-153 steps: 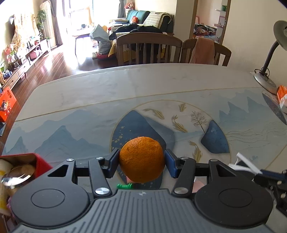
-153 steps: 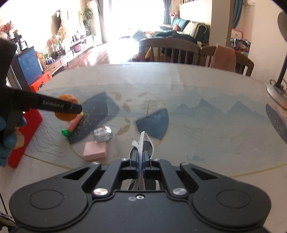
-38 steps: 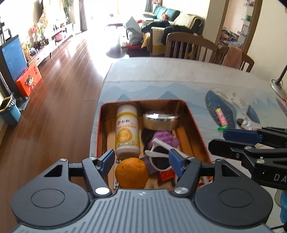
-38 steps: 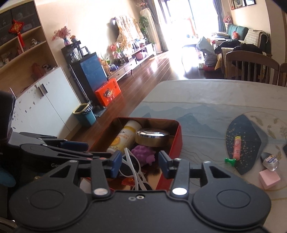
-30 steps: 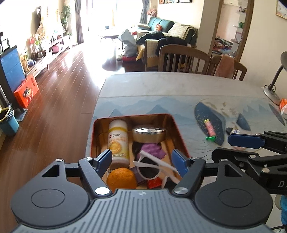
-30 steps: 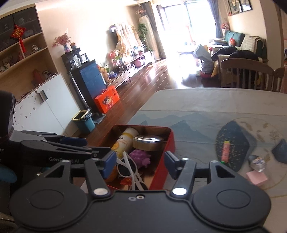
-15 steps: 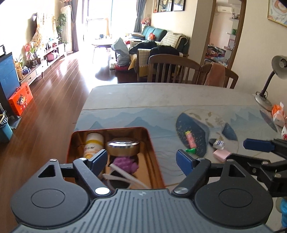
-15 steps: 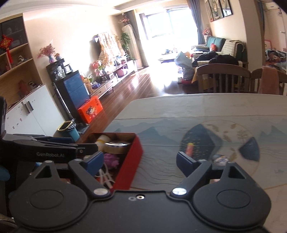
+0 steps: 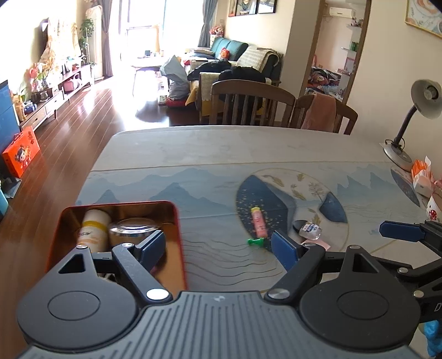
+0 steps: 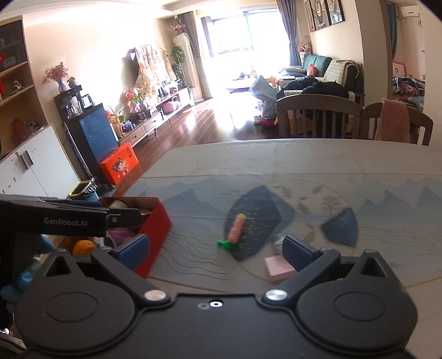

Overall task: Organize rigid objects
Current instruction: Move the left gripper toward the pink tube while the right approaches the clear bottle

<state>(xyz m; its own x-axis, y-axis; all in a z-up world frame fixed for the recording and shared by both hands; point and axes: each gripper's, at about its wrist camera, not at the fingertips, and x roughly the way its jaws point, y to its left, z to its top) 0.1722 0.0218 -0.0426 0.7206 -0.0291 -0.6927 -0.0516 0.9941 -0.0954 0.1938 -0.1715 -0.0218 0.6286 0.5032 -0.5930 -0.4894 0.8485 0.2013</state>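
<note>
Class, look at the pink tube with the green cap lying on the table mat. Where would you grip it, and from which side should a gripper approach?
Grip the pink tube across the middle of its pink body, coming down from above with the fingers straddling its width. It lies flat with clear mat on both long sides, and the body looks straight, whereas the green cap end is narrow and offers little to pinch.

Place: a lived-in home, open dining and living room.
Dining: worktop (image 9: 210, 149) under a mountain-print cover; two wooden chairs (image 9: 250, 103) at its far edge, a pink cloth (image 9: 319, 111) draped on one.
Living area: teal sofa (image 9: 229, 49) with throws, coffee table near a bright curtained window (image 10: 234, 30).
Floor: dark polished wood planks (image 9: 83, 118).
Wall side: low media cabinet (image 10: 154, 116) with flowers and ornaments, white cupboard (image 10: 33, 168), framed pictures (image 10: 323, 13).
Other: desk lamp (image 9: 414, 110); doorway to a cluttered room.
</note>
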